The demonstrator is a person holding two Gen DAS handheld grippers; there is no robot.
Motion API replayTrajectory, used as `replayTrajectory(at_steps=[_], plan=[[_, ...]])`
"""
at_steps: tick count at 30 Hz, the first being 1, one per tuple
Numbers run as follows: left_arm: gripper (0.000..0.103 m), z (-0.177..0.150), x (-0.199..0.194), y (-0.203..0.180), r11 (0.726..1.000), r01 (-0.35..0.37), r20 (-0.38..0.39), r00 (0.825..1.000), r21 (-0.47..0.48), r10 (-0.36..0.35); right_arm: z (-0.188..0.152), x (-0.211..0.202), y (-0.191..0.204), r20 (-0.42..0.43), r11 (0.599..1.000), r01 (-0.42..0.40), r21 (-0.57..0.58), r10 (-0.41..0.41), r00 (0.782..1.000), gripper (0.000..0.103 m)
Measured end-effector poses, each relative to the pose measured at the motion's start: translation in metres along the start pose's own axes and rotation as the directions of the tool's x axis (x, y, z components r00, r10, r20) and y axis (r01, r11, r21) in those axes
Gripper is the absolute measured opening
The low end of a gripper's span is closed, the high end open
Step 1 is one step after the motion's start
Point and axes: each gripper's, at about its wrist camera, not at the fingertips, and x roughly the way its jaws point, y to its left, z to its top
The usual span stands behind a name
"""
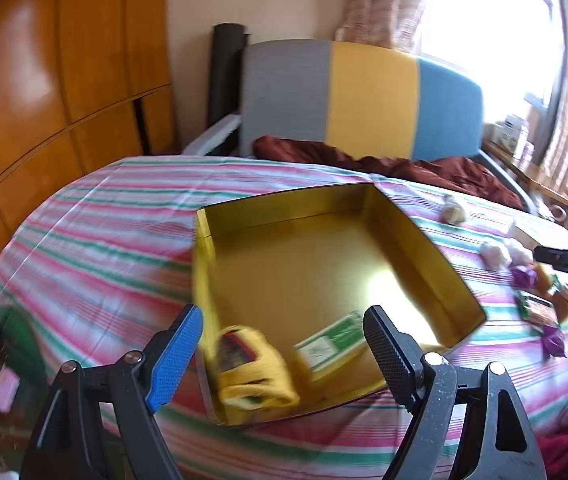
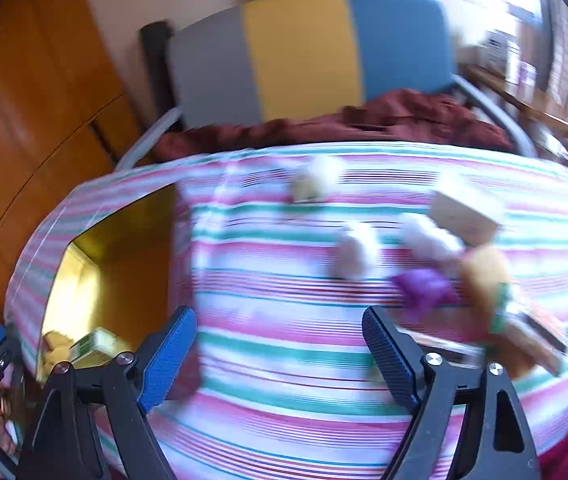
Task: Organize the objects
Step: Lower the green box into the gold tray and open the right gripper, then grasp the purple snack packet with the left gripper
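1. Gold-lined tin box (image 1: 323, 256) sits open on the striped tablecloth (image 1: 96, 240), holding a yellow packet (image 1: 252, 368) and a green-and-white carton (image 1: 329, 344) at its near end.
2. Loose items wait to its right: purple-wrapped sweets (image 2: 421, 286), pale wrapped sweets (image 2: 353, 250), a tan box (image 2: 463, 212).
3. Judging by looks, the sweets are light, crinkly and slippery; pinching across the body should hold better than the twisted ends. The tan box seems stiff, best gripped on its flat sides.
4. Left gripper (image 1: 284, 352) hangs over the tin's near end, jaws wide, nothing between them.
5. Right gripper (image 2: 280, 354) is over bare cloth beside the sweets, jaws wide and empty; blur hides finer detail.
6. Beyond stands a grey, yellow and blue chair back (image 1: 363, 96).
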Motion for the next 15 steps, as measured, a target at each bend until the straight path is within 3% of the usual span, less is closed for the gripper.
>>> replayTrajectory(at_steps=[5,9,12,15], plan=[[0.083,0.011,0.002,-0.042,0.989,0.101,0.003,0.995,0.109,-0.102,-0.001,-0.027,-0.092,0.031,0.974,0.091,0.21,-0.1,0.995,0.087],[0.083,0.015,0.011,-0.084,0.965,0.185,-0.034,0.983,0.187,-0.182,-0.013,-0.042,-0.155,0.059,0.909,0.122,0.399,-0.158,0.986,0.088],[0.082,0.015,0.02,-0.117,0.939,0.266,-0.104,0.963,0.218,-0.248,-0.024,-0.043,-0.185,0.08,0.85,0.095,0.518,-0.159,0.984,0.088],[0.082,0.011,0.028,-0.157,0.897,0.352,-0.165,0.934,0.268,-0.318,-0.03,-0.043,-0.202,0.082,0.804,0.064,0.591,-0.139,0.987,0.089]])
